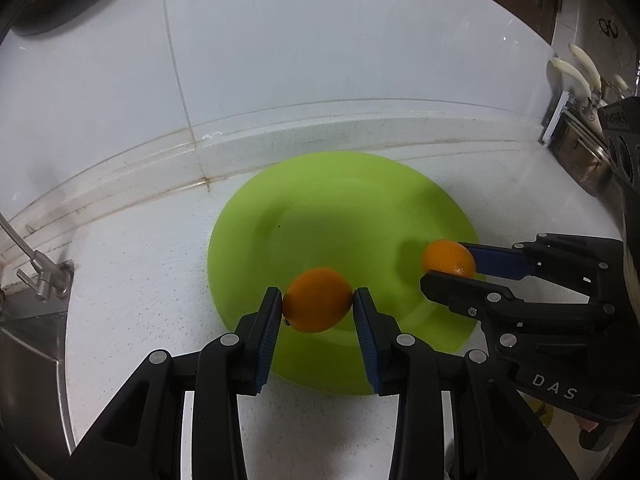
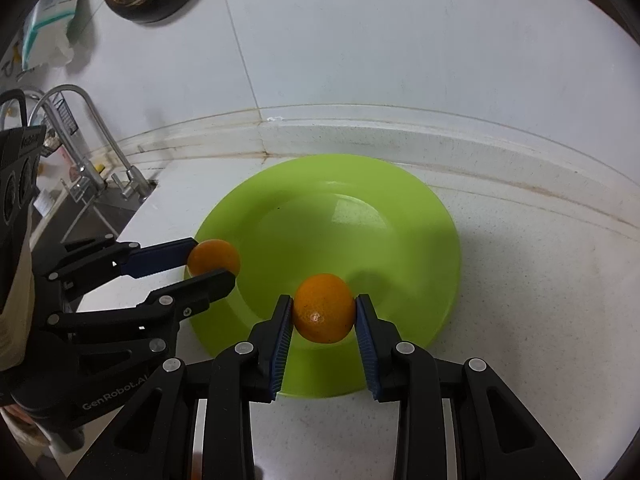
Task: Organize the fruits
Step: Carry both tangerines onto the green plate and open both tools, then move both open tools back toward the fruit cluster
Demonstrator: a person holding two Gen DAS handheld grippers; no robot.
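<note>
- My left gripper (image 1: 317, 300) is clenched on an orange (image 1: 317, 300), the blue pads pressing its two sides; the fruit hangs above the near rim of the green plate (image 1: 320, 216).
- My right gripper (image 2: 323, 307) is clamped the same way on a second orange (image 2: 323, 308), also over the plate's near edge, a little further toward its right side.
- Neither orange looks set down yet; I can't tell how much air is under them.
- I judge the step as lowering both fruits onto the plate.
- Risk one: both oranges sit near the rim, not the well. Let go here and a round fruit could roll off the sloped lip onto the counter (image 1: 160, 280).
- Risk two: the sink (image 1: 36, 344) with its tap (image 2: 96, 140) lies just to my left. An orange escaping that way could drop in.
- Risk three: the two grippers are close. If I bring both toward the middle together, fingers could knock each other or bump the other orange.
- Risk four: the pads hold only at the widest part of each smooth fruit; a tilt or jolt could squeeze one out.
- Risk five: pressing a finger on the rim could tip or slide the light plate toward the wall.
</note>
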